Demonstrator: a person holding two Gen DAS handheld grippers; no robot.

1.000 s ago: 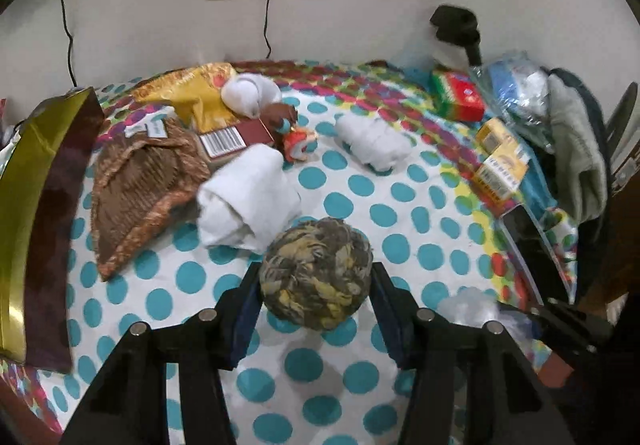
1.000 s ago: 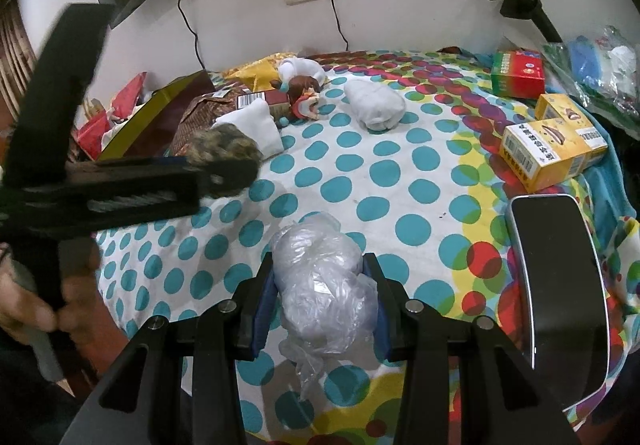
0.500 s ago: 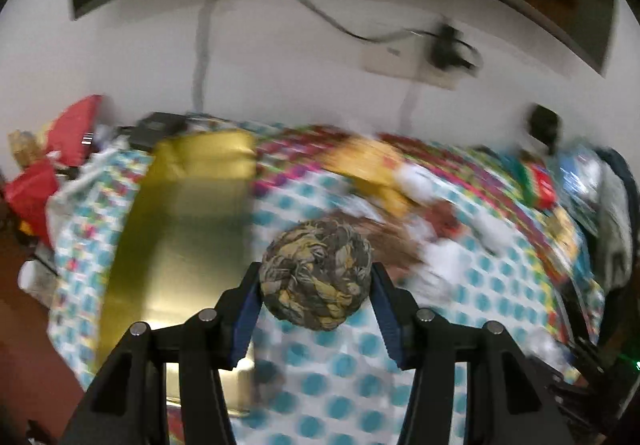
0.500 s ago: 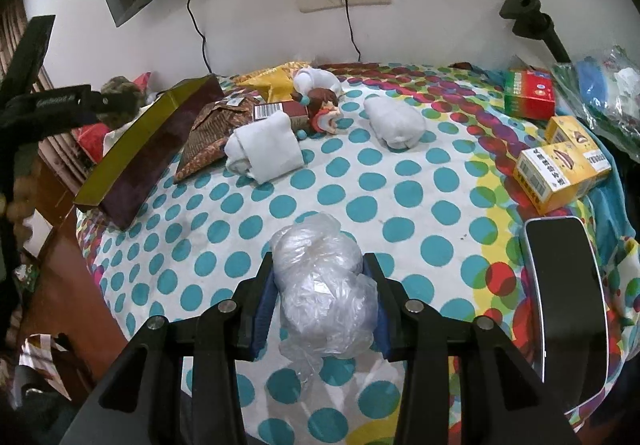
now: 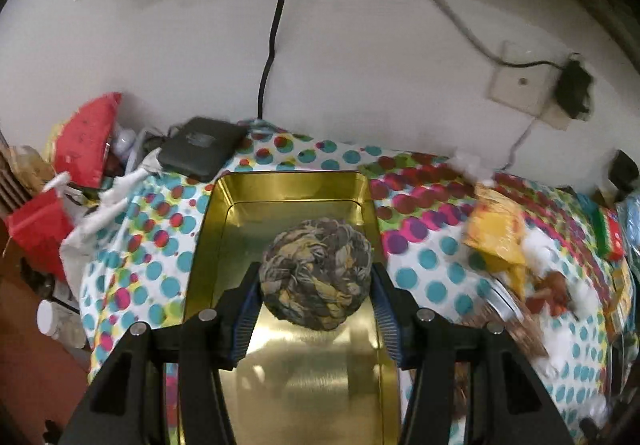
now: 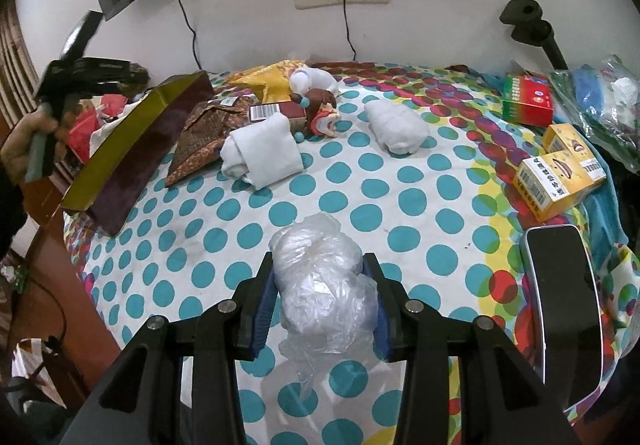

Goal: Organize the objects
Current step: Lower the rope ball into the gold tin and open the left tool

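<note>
Two grippers are loaded at once. My left gripper [image 5: 316, 285] is clamped on a braided ball [image 5: 316, 273] of brown, grey and yellow strands, both blue pads pressing its sides, and I hold it in the air above the open gold tin [image 5: 288, 189], over the tin's middle; the ball does not touch the tin's floor, which shows a dim reflection beneath it. That tin sits at the left edge of the polka-dot tablecloth [image 6: 400, 181], and from the right wrist view its dark outer wall [image 6: 132, 161] faces the table's middle. My right gripper [image 6: 320, 297] is closed on a crumpled clear plastic bag [image 6: 320, 285], squeezed between its pads just above the cloth near the front edge. Farther back on the cloth lie a rolled white sock [image 6: 262, 151], a second white bundle [image 6: 396, 127], a small doll [image 6: 320, 109], a brown patterned pouch [image 6: 204, 129] and a yellow packet [image 6: 272, 81]. To the right are two yellow boxes [image 6: 560, 181], a red and green box [image 6: 528, 101] and a phone [image 6: 560, 285].
</note>
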